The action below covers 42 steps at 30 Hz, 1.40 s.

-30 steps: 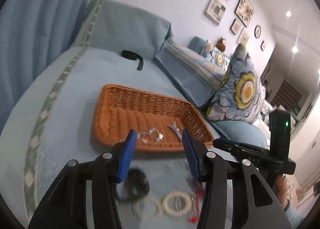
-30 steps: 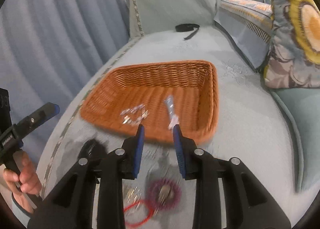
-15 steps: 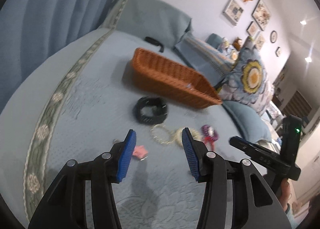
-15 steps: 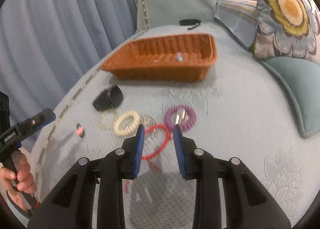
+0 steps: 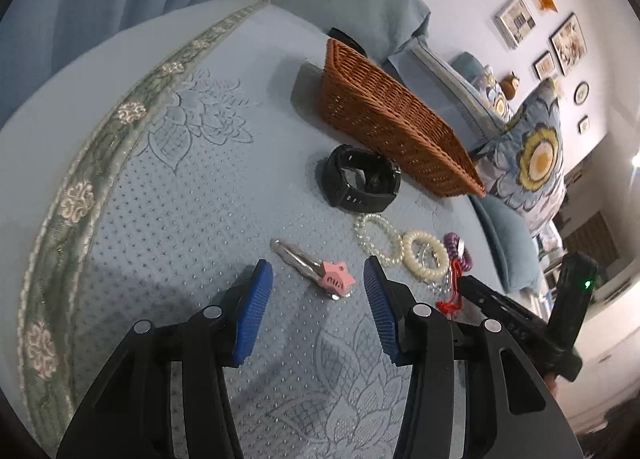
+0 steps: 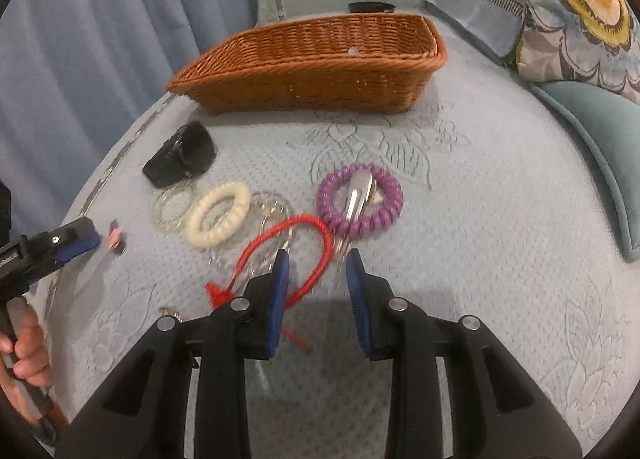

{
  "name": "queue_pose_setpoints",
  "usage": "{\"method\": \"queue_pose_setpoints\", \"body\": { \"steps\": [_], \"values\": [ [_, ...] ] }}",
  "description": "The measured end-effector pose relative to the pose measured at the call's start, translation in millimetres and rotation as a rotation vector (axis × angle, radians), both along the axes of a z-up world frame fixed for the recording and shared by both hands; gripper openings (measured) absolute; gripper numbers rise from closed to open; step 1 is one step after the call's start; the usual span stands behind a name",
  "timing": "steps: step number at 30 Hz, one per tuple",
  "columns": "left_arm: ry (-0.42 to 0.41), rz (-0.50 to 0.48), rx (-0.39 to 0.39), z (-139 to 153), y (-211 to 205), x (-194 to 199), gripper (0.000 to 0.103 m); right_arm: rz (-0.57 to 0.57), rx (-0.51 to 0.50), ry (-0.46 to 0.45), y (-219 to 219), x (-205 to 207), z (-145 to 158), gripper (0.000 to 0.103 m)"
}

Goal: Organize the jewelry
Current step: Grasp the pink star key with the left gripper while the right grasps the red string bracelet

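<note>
- Both grippers have dropped lower and nearer the loose jewelry than half a second ago; the pink star hair clip (image 5: 326,273), then small beyond the left gripper (image 5: 318,297), now lies in the gap between its spread blue pads, untouched.
- Wicker basket (image 6: 316,67) has slid from mid-frame to the upper part of both views; its contents are almost wholly hidden behind the near wall, only one small pale glint showing in the right wrist view.
- Right gripper (image 6: 318,283) stands open and empty at lower centre, its left pad covering part of the red cord bracelet (image 6: 288,243); the cord's knotted tail runs under the gripper body.
- Purple coil bracelet (image 6: 360,199) lies just above that gripper with a silver clip (image 6: 358,193) across its hole; the clip's lower end blurs out near the right pad.
- Cream bracelet (image 6: 218,215) overlaps a clear bead bracelet (image 6: 172,209) on its left and another clear piece on its right, too faint to identify.
- Black watch (image 5: 360,179) sits coiled just beside the basket's near wall; in the right wrist view it is a dark smear.
- A tiny metal item at lower left of the right wrist view is cut off by the gripper.
- Raised marks on the pink star are unreadable, as are those on the handle at right of the left wrist view.
- Everything rests on the pale blue bedspread (image 6: 500,219).
</note>
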State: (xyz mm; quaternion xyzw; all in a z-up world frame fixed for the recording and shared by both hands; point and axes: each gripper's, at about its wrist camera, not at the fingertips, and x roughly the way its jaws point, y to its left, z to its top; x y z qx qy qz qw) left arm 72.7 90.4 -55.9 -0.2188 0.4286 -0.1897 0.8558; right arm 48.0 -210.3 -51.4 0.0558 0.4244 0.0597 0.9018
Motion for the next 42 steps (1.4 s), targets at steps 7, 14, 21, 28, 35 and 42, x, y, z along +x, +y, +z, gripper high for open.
{"method": "queue_pose_setpoints", "body": {
  "steps": [7,14,21,28,35,42],
  "values": [
    [-0.047,0.004,0.120,-1.3,-29.8,11.0,0.047,0.001,-0.043,-0.012,6.2,2.2,-1.1,0.027],
    [-0.120,-0.033,0.412,0.5,-67.4,1.7,0.047,0.006,-0.055,-0.012,7.3,-1.1,-0.9,0.027],
    [-0.088,-0.048,0.391,4.6,-38.1,-13.2,0.040,0.007,-0.070,-0.015,7.8,-5.9,-1.0,0.027],
    [-0.085,-0.044,0.377,2.6,-41.9,-12.6,0.039,0.004,-0.073,-0.017,8.6,-5.9,-1.1,0.027],
    [-0.143,-0.013,0.547,-0.1,-66.0,-16.4,0.023,0.018,-0.068,-0.026,9.9,-6.8,-0.1,0.003],
    [-0.176,-0.012,0.423,10.6,-58.1,-20.2,0.021,0.029,0.005,-0.070,0.2,-15.4,9.7,0.003]
  ]
}}
